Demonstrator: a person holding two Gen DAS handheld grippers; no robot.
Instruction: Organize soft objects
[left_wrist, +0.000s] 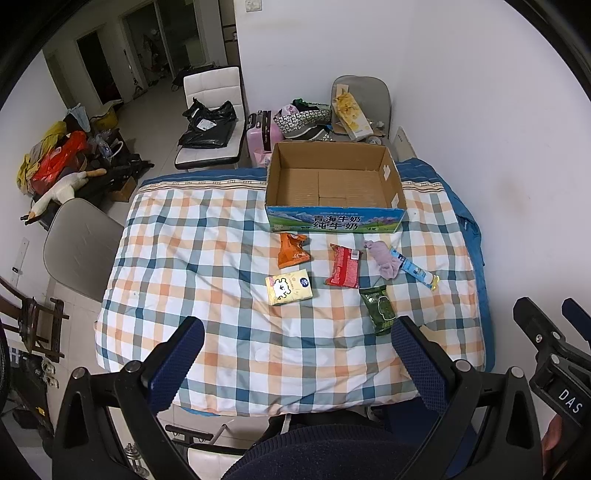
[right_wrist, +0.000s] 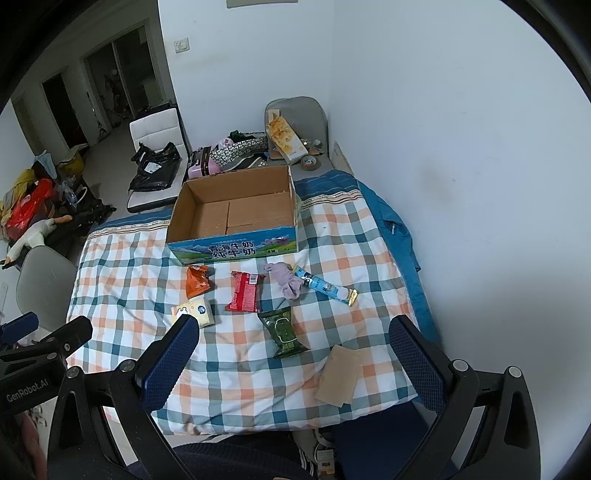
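Start of the sorting task, seen from both wrist cameras. The left gripper (left_wrist: 297, 350) and the right gripper (right_wrist: 293, 350) both hung above the near edge of the checked orange, blue and white quilt (left_wrist: 207, 258), each with its blue-padded jaws spread wide and nothing between them. The open brown cardboard box with a blue printed front (left_wrist: 334, 218) stood at the far side of the quilt, its floor bare.

In front of the box lay the items, all loose on the quilt: a crumpled orange foil snack packet (left_wrist: 292, 250), a red foil snack packet (left_wrist: 344, 265), a pale yellow pack of tissues with a white cartoon print (left_wrist: 289, 287), a dark green foil packet (left_wrist: 378, 307), a bunched lilac cloth (left_wrist: 384, 258) and a long light-blue stick sachet with a yellow end (left_wrist: 415, 272). The cloth touched the sachet's far end; whether it overlapped could not be told. A flat brown paper pouch (right_wrist: 340, 374) lay nearest the right gripper.

The likely first step was a pick. It would be done well by lowering open jaws squarely over one item's narrow width, closing gently, since the packets looked air-filled and crushable, and lifting clear before carrying toward the box. The cloth would probably sag and might drag the sachet.
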